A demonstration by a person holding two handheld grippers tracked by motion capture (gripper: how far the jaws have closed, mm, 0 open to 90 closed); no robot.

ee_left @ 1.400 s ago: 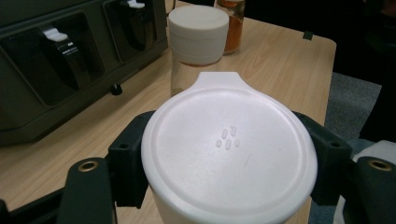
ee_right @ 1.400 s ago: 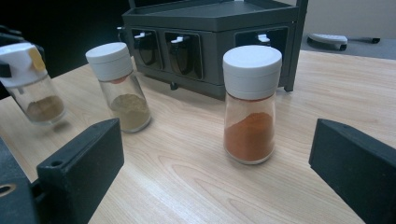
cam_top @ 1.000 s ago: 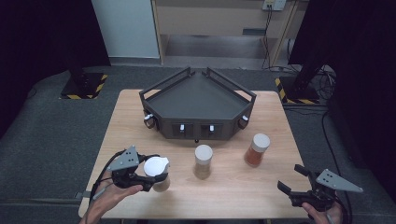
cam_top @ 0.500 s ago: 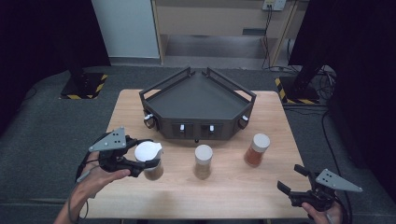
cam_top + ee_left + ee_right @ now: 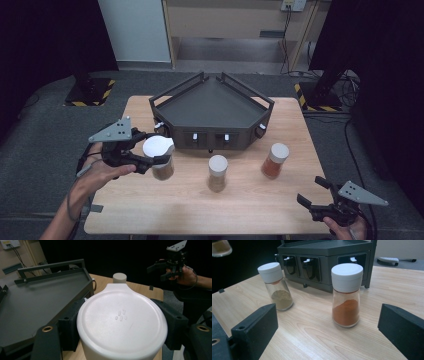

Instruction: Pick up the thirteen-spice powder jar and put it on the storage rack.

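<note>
While the left gripper (image 5: 156,159) pinches a glass spice jar (image 5: 161,159) just under its smooth round white plastic lid, the jar hangs above the pale wood table (image 5: 165,210) beside the dark angular metal rack (image 5: 212,107). Right gripper (image 5: 314,192) has its blocky black jaws spread wide, with the orange powder jar (image 5: 346,296) sitting just beyond them.

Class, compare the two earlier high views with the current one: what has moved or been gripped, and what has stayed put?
The left gripper, shut on the spice jar throughout, has lifted it off the table toward the dark tray rack. The other two jars, middle and orange, the rack and the open right gripper stayed put.
</note>
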